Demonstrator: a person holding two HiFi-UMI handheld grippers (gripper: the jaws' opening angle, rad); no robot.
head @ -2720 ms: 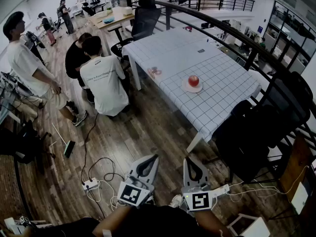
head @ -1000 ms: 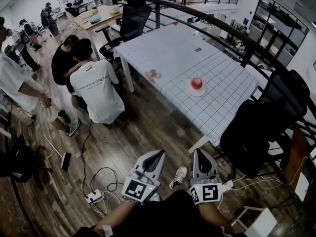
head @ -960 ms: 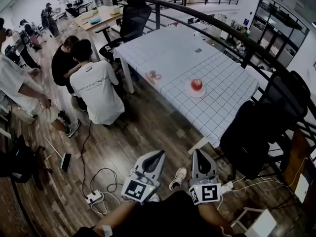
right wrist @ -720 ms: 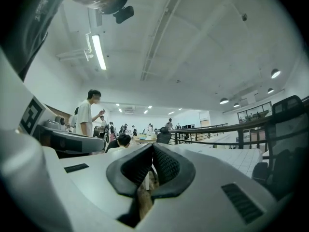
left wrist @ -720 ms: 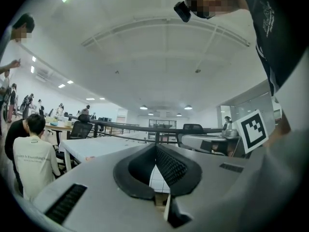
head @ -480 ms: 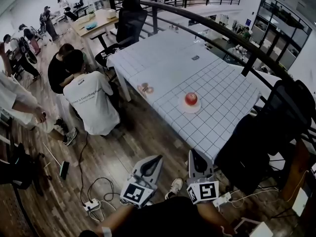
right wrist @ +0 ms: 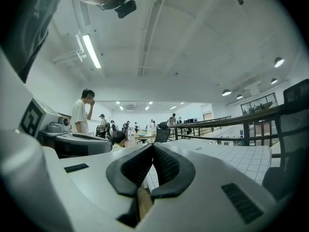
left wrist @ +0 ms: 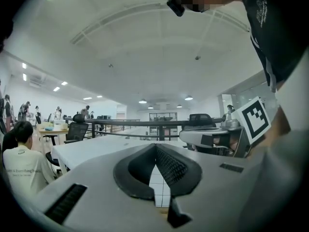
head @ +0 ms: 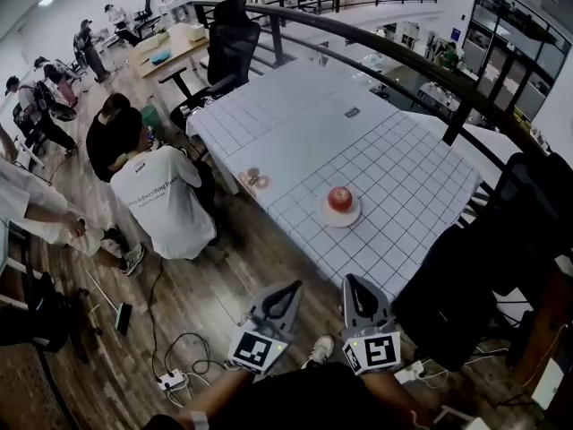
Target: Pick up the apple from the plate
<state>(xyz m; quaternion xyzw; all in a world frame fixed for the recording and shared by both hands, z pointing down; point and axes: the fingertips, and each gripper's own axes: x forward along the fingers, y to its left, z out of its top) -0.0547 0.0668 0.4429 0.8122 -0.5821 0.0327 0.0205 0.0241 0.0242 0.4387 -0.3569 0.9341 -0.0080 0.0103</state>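
Both sets of jaws are pressed together with nothing between them. The left gripper and the right gripper are held level, side by side, over the dark wooden floor, short of the long tabletop under its white cloth ruled in squares. The round red apple sits on a small white plate close to the tabletop's near edge, well apart from both grippers. Neither gripper view seems to show the apple, though the wide lens makes that hard to be sure of.

The step in hand is, I judge, the approach. To do it well, choose one gripper; the right lies more nearly in line with the fruit. Spread its jaws wider than the apple before it arrives. Come in level over the edge and above the plate's rim, with a pad on either side of the apple's widest part. Then close gently so the apple neither rolls nor drags the plate. Mind the black office chair just beside the right gripper
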